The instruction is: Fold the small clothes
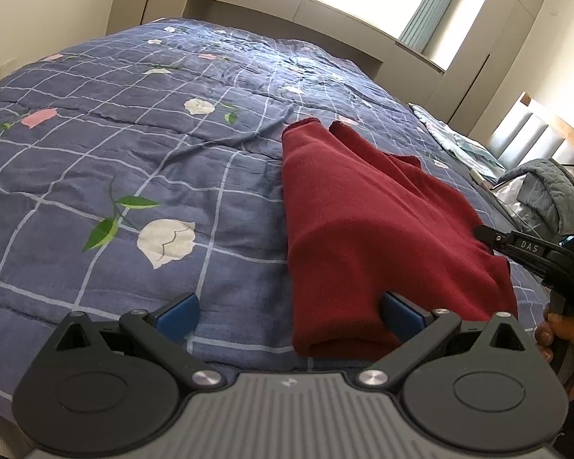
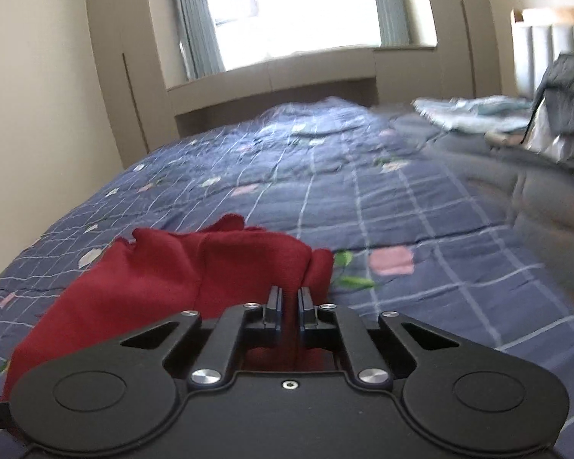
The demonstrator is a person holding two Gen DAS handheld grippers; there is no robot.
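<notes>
- The red garment lies partly folded on the blue checked bedspread, right of centre in the left wrist view, its two narrow ends pointing toward the far side of the bed.
- Its near edge is a rolled fold just in front of the left gripper; the lower layers under that fold are hidden.
- In the right wrist view the same garment bunches up at the near left, and its near part is covered by the gripper body.
- That view is blurred, so the quilt pattern and the pile of grey and pale bedding at the far right are hard to make out.
- The left gripper is spread wide and grips nothing; its right blue pad touches the garment's near edge, while the left pad rests over bare quilt.
- The right gripper is clenched on a pinch of red cloth, its fingers nearly together.
- Seen from the left, the right gripper reaches in low from the right edge, and part of the hand holding it shows below.
</notes>
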